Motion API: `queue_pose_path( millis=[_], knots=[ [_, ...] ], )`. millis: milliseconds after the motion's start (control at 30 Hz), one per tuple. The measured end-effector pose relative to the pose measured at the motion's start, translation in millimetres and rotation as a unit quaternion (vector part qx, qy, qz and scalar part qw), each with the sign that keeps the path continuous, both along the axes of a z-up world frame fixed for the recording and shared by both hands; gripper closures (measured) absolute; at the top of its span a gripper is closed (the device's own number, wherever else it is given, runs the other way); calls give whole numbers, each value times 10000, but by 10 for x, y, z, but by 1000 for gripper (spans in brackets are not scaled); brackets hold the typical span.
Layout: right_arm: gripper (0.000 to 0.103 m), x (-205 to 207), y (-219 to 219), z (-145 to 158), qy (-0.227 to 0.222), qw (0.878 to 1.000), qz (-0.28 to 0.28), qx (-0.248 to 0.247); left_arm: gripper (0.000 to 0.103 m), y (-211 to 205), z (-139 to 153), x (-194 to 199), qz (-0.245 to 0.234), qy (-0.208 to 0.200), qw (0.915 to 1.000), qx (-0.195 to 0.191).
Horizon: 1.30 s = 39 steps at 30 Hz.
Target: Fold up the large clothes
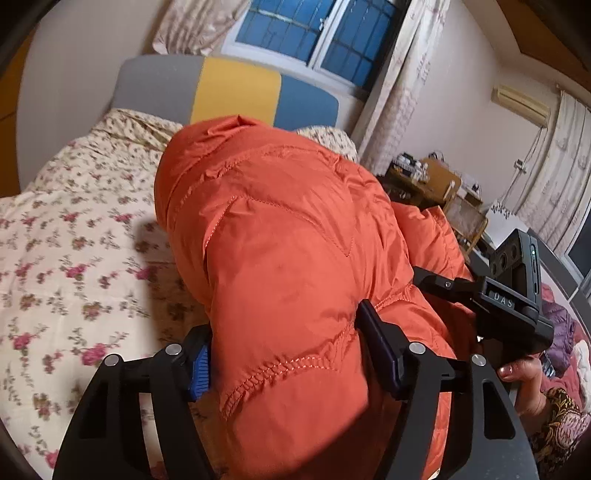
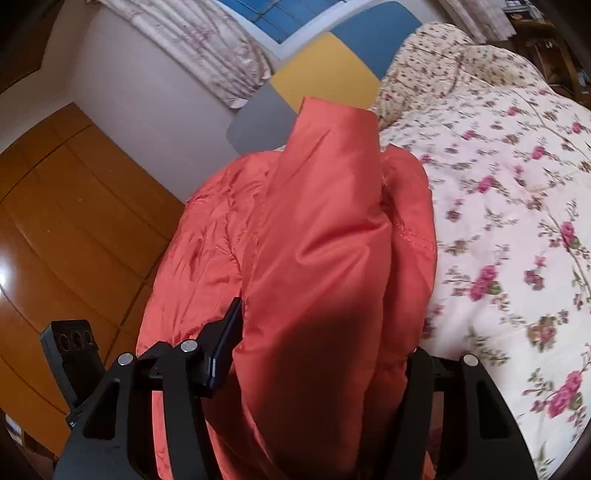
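A puffy orange quilted jacket [image 1: 280,251] is bunched up and held above the flowered bed. My left gripper [image 1: 284,354] is shut on a thick fold of it, one blue-padded finger on each side. My right gripper [image 2: 317,350] is shut on another bunched part of the same jacket [image 2: 325,229]; its right finger is mostly hidden behind the fabric. The right gripper's body [image 1: 513,291] shows at the right of the left wrist view, with the hand holding it. The left gripper's body [image 2: 74,347] shows at the lower left of the right wrist view.
The bed has a cream quilt with pink flowers [image 1: 74,258] and a grey, yellow and blue headboard [image 1: 236,88]. A window [image 1: 314,33] and curtains are behind it. A cluttered wooden table [image 1: 436,181] stands right of the bed. Wooden wardrobe doors [image 2: 66,206] are at the left.
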State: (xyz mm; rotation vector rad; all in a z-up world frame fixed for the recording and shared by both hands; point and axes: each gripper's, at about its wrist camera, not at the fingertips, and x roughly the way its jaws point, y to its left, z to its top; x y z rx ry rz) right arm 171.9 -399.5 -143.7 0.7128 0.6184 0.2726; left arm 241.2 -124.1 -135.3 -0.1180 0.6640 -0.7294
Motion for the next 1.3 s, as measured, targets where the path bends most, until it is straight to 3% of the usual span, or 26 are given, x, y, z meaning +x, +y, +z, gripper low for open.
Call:
queue_pose_path(
  millis=[200,500,800,900,967,1000,1067,1167,1300],
  knots=[
    [43,181,360,156,-177,9994,288,-39,35,411,137,-60,288,-186,9994,-94],
    [43,641,1232,204,-140,9958,899,-92,35,1179,185,-28,909,-226,9955,-137],
    [43,1130,2226,116,-96,9900,1384,-272,35,2157,66,146,1658,-161,9857,-255],
    [43,1180,2487,21,-34,9885,1398,-566,35,2388,-89,208,1831,-31,9827,-276],
    [41,1242,2573,-76,89,9880,1283,-858,28,2495,-244,255,1915,167,9808,-331],
    [34,1265,2607,-148,168,9876,1206,-986,25,2528,-340,270,1982,282,9791,-370],
    [25,1295,2598,-309,308,9886,1079,-999,8,2570,-477,247,2129,353,9754,-454],
    [22,1256,2451,-385,424,9923,921,-712,3,2586,-554,178,2250,553,9708,-617],
    [25,987,2191,-79,35,9955,398,-861,3,2586,-360,93,2570,725,9628,-424]
  ],
)
